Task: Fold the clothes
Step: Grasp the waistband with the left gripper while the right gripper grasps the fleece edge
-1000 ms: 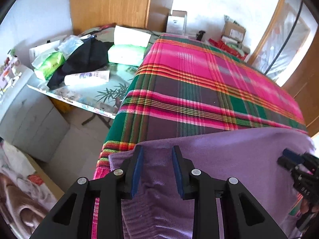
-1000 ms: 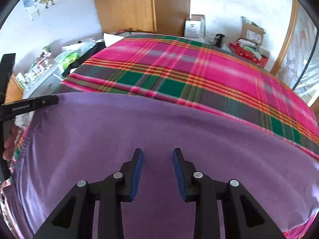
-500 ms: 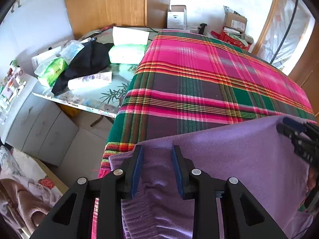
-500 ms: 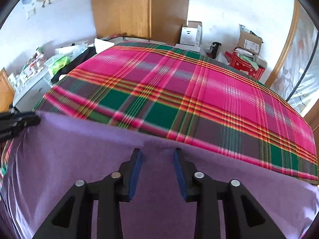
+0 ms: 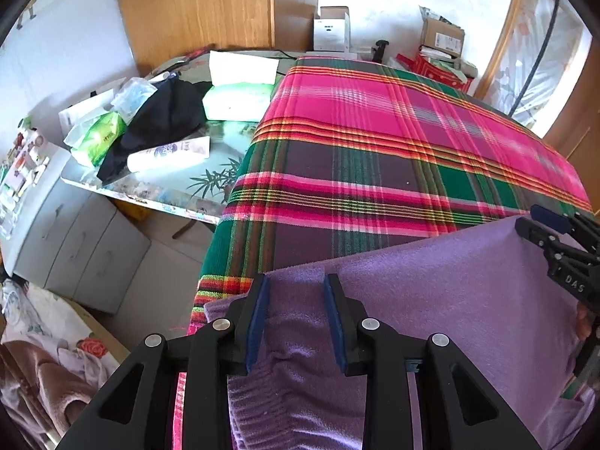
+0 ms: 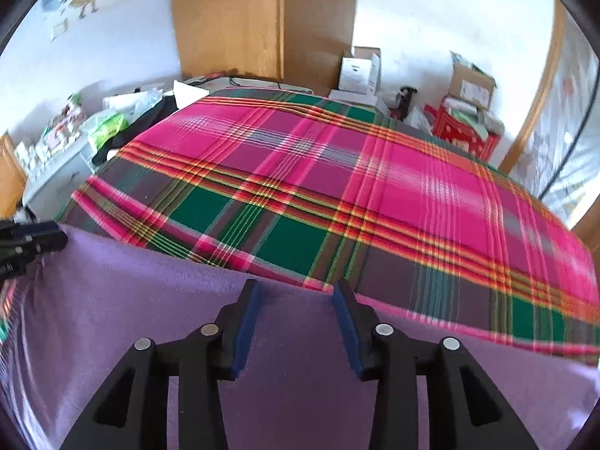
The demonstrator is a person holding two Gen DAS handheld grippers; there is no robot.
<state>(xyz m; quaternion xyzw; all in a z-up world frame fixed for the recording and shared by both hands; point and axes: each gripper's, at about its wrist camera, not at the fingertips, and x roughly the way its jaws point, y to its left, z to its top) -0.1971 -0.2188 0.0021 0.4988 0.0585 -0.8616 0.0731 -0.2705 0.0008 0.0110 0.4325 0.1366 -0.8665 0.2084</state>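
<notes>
Right at the near edge of the bed lies a soft purple knit garment point(image 5: 431, 300), spread over the pink, green and dark plaid blanket point(image 5: 375, 142); its far edge runs left-to-right across both views, so the long axis lies across the bed. Ribbed hem bunches up at the left end, between the left gripper point(image 5: 296, 285) fingers. Those blue-padded fingers point(image 5: 258, 311) stand a little apart w/ purple cloth in the gap — whether they actually pinch it, can't tell. Right gripper point(image 6: 296, 292) sits further along the same edge, pads parted about the same, fabric under and between them; grasp also unclear.

Beside the bed, on the left, a glass-topped side table w/ bamboo print point(image 5: 165, 187) carries a black cloth point(image 5: 161, 120), a white tube point(image 5: 168, 153), green packets and tissue packs. Cardboard boxes point(image 5: 442, 37) stand by the far wall — contents mostly unreadable.
</notes>
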